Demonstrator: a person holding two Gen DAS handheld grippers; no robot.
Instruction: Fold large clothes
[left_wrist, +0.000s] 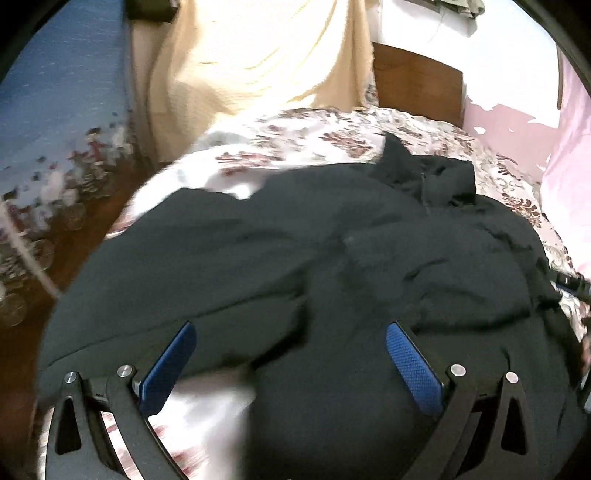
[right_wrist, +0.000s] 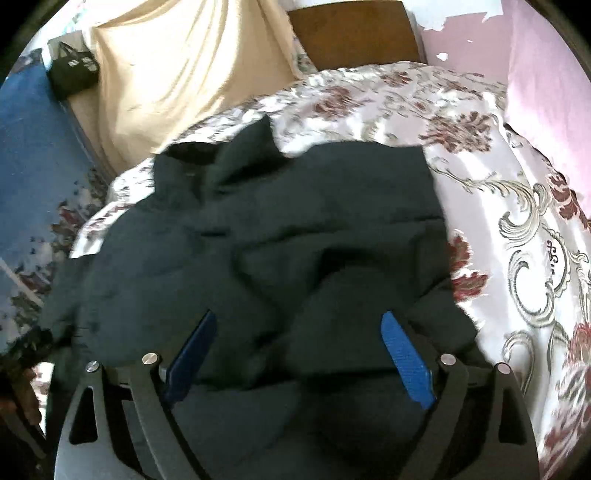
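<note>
At nine o'clock in the left wrist view, a blue patterned cloth (left_wrist: 55, 110) and dark wooden floor (left_wrist: 22, 369) run beside the bed; a cream drape (left_wrist: 258, 55) hangs at twelve. The dark garment (left_wrist: 314, 266) lies rumpled across the floral bedspread (left_wrist: 332, 129), filling the centre, its collar end bunched toward one o'clock. The left gripper (left_wrist: 291, 354) hovers over the near hem at six o'clock with its blue pads spread wide and nothing between them. A bare patch of bedspread shows beneath its left finger, so the hem is uneven there. At three o'clock a sliver of the other tool (left_wrist: 572, 284) peeks in. In the right wrist view the garment (right_wrist: 277, 258) again fills the centre, ridged with deep creases, bedspread (right_wrist: 517, 221) exposed from one to five o'clock and a pink pillow (right_wrist: 554, 92) at two. The right gripper (right_wrist: 299, 350) is likewise wide open and empty above the cloth. The risks, as I judge them: closing on a crease rather than a true edge would lift several layers and fold the wrinkles in; grips at unequal heights would skew the fold; and the slippery-looking bedspread could be pinched along with the hem.
</note>
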